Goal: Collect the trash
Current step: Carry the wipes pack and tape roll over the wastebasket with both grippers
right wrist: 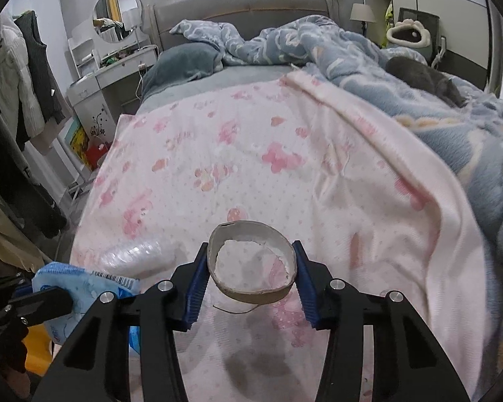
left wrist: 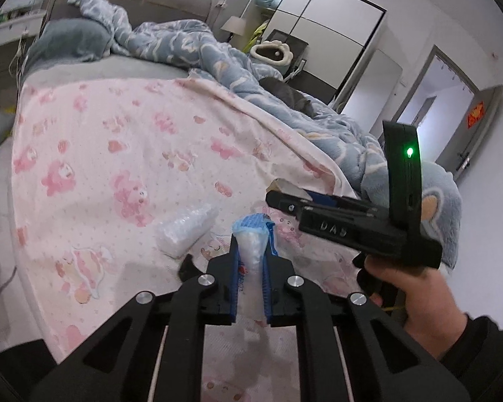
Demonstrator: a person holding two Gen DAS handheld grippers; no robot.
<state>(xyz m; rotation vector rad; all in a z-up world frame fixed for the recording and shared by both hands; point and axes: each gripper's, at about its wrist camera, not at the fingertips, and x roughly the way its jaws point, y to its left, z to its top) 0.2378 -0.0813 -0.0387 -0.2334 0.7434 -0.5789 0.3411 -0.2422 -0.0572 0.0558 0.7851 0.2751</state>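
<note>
The left gripper (left wrist: 251, 244) is clamped tight on a crumpled blue-and-white plastic wrapper (left wrist: 254, 234), which sticks up between its blue pads above the bed. From the right wrist view the same wrapper shows a printed barcode along one edge and some blue print too small to read. The right gripper (right wrist: 249, 268) squeezes a short cardboard ring (right wrist: 251, 261), the core of a tape roll, pressed into an oval between its pads and clear of the bedding. Raised letters "DAS" can be read on the right gripper's black body in the left wrist view, near a green light, with a hand (left wrist: 415, 288) in a dark sleeve holding it. A piece of clear bubble wrap (left wrist: 187, 231) lies on the pink bear-print blanket (left wrist: 117, 154), just beside the held wrapper. A blue quilt (right wrist: 369, 67) is bunched along the far side of the bed.
</note>
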